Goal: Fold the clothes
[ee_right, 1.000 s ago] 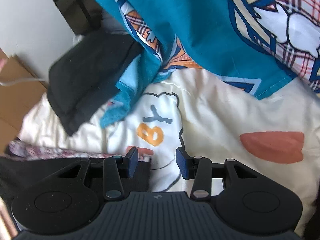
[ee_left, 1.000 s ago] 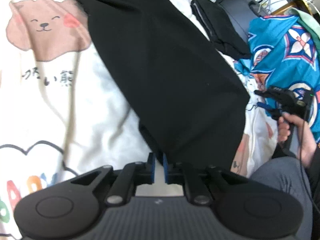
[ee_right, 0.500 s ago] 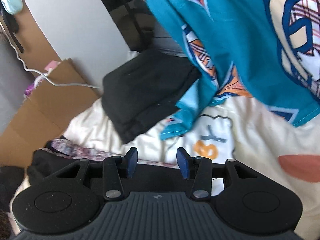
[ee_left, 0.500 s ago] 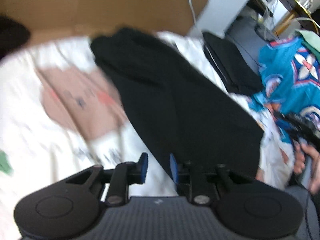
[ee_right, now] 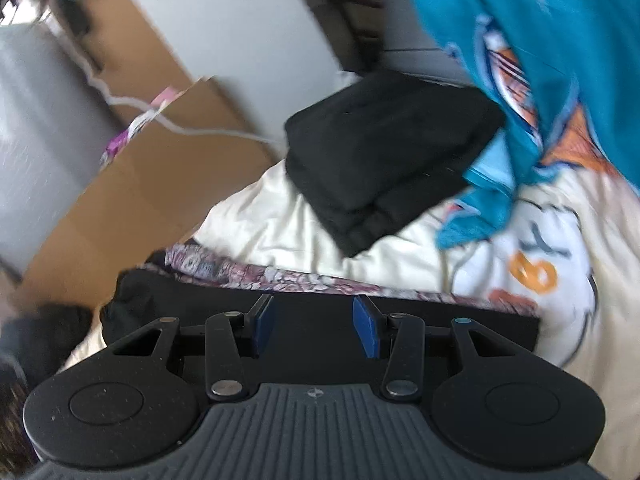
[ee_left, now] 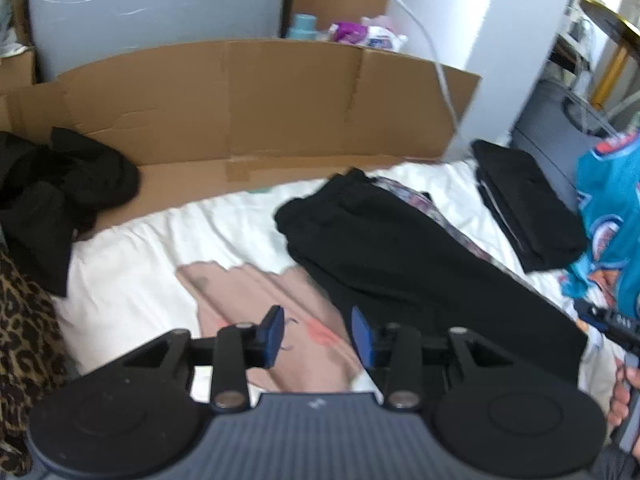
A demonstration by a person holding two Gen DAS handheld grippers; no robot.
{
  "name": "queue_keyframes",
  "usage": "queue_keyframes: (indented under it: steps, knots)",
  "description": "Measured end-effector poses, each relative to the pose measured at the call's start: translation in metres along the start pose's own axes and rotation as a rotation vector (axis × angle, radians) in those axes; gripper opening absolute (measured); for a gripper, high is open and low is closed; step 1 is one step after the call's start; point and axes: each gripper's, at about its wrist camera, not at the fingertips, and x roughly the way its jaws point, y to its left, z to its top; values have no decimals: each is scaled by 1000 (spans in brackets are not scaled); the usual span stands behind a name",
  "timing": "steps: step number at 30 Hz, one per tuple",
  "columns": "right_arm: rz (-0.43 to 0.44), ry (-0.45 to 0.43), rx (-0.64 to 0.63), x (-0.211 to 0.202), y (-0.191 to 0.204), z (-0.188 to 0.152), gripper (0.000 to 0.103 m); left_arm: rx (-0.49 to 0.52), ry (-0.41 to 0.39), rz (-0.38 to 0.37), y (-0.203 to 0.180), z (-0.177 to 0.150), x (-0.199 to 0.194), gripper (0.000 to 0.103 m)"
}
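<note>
Left wrist view: the left gripper [ee_left: 318, 334] is hanging above the bed [ee_left: 132, 280] with its fingers [ee_left: 274, 334] partly apart — they have just been opening, and nothing is lying between them. The black garment [ee_left: 400, 264] is lying released in a long diagonal band across the printed bedding, its far end bunching near the cardboard sheet [ee_left: 256, 108]. The likely trouble from here is that bunched end: if the next fold is starting from it unflattened, the crease is probably going to come out crooked. Room is lying open to the left on the bare bedding; a dark heap [ee_left: 52, 200] is crowding the far left edge, and a folded black stack [ee_left: 524, 200] is sitting to the right, apart from the band. The teal shirt [ee_left: 612, 216] is hanging at the right edge, just above the right gripper [ee_left: 612, 320], which is showing only partly here.

Right wrist view: the right gripper [ee_right: 314, 326] is holding nothing, its fingers [ee_right: 366, 332] standing about half open over the near edge of the black garment [ee_right: 320, 320]. A patterned cloth [ee_right: 280, 276] is peeking out beneath that edge — a deep pinch could be catching both layers. The teal shirt [ee_right: 532, 60] is draping over a corner of the folded black stack [ee_right: 384, 152], so any sweep rightward is risking dragging it onto the finished pile.
</note>
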Motion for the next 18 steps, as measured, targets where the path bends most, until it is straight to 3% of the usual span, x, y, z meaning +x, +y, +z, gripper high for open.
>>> queue_keyframes:
  steps: [8,18]
  knots:
    - [74,33,9,22,10,1,49,17,-26,78,-1,35,17,47]
    - [102,53,10,65,21,24,49,51,-18,61,-20,69,55,58]
